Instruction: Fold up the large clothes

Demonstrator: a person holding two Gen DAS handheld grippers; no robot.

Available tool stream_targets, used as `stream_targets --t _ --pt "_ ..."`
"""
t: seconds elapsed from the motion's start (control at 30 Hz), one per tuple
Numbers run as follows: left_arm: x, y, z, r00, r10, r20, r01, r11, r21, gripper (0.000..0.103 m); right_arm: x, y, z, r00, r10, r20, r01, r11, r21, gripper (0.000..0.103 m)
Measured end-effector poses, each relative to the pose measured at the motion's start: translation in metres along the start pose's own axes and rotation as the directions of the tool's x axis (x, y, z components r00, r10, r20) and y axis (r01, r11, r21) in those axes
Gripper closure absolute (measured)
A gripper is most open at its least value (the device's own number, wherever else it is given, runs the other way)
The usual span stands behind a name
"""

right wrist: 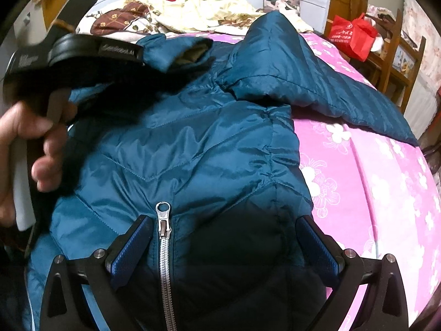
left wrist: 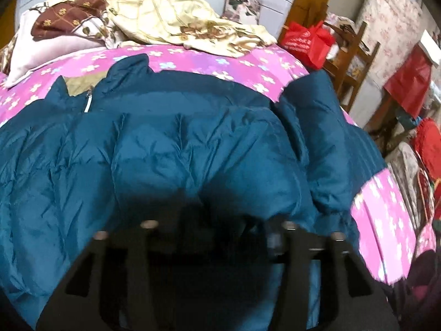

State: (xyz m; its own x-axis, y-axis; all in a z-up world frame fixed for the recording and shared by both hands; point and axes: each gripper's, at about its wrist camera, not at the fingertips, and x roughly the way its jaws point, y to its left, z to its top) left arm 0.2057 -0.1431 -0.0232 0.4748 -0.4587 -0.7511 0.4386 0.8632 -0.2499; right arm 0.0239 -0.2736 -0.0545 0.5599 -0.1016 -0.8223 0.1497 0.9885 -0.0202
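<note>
A large teal puffer jacket (left wrist: 171,151) lies spread on a bed with a pink flowered cover (left wrist: 193,60). In the left wrist view my left gripper (left wrist: 217,229) is low over the jacket; puffy fabric bulges over its fingertips, so I cannot tell how its jaws stand. In the right wrist view the jacket (right wrist: 193,143) fills the middle, with its silver zipper (right wrist: 164,237) between my fingers. My right gripper (right wrist: 226,234) is open, its blue pads (right wrist: 132,245) on either side of the hem. My left gripper (right wrist: 137,55) shows at the upper left, pinching the collar, with the hand behind it.
Pillows and a cream flowered quilt (left wrist: 176,19) are piled at the head of the bed. A red bag (left wrist: 306,44) sits on a wooden rack (left wrist: 355,63) to the right of the bed. The bed's right edge (right wrist: 399,193) drops off nearby.
</note>
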Motion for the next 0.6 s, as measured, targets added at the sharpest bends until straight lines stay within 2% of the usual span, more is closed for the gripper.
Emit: stream_targets --t 0.13,0.23,0.3,0.37,0.43,0.5,0.6 --pt "-0.033 0.009 -0.015 0.999 -0.033 -0.002 0.033 0.998 0.051 0.043 -0.003 -0.004 0.004 1.0 -0.009 0.019 0.009 0.999 0.031 0.0" --pt "-0.075 0.043 -0.03 0.997 0.049 0.062 -0.052 0.997 0.052 0.043 -0.01 -0.008 0.008 0.998 -0.007 0.065 0.002 0.997 0.078 0.0" --pt "-0.1 0.073 -0.039 0.986 0.123 0.109 -0.126 0.992 0.018 0.043 -0.021 -0.008 0.012 0.991 -0.007 0.136 -0.006 0.996 0.09 0.0" --pt "-0.135 0.119 -0.052 0.953 0.25 0.173 -0.24 0.968 -0.072 0.043 -0.032 -0.002 0.024 0.974 0.026 0.227 -0.044 0.996 0.075 0.0" --pt "-0.158 0.158 -0.063 0.917 0.345 0.201 -0.31 0.932 -0.187 0.043 -0.033 0.005 0.042 0.966 0.07 0.25 -0.084 0.995 0.047 0.0" --pt "-0.173 0.197 -0.074 0.881 0.428 0.201 -0.355 0.88 -0.316 0.043 -0.027 0.016 0.074 0.958 0.145 0.246 -0.161 0.986 0.045 0.0" --pt "-0.173 0.23 -0.084 0.864 0.477 0.161 -0.377 0.825 -0.422 0.043 -0.015 0.038 0.115 0.949 0.187 0.254 -0.201 0.979 0.03 0.0"
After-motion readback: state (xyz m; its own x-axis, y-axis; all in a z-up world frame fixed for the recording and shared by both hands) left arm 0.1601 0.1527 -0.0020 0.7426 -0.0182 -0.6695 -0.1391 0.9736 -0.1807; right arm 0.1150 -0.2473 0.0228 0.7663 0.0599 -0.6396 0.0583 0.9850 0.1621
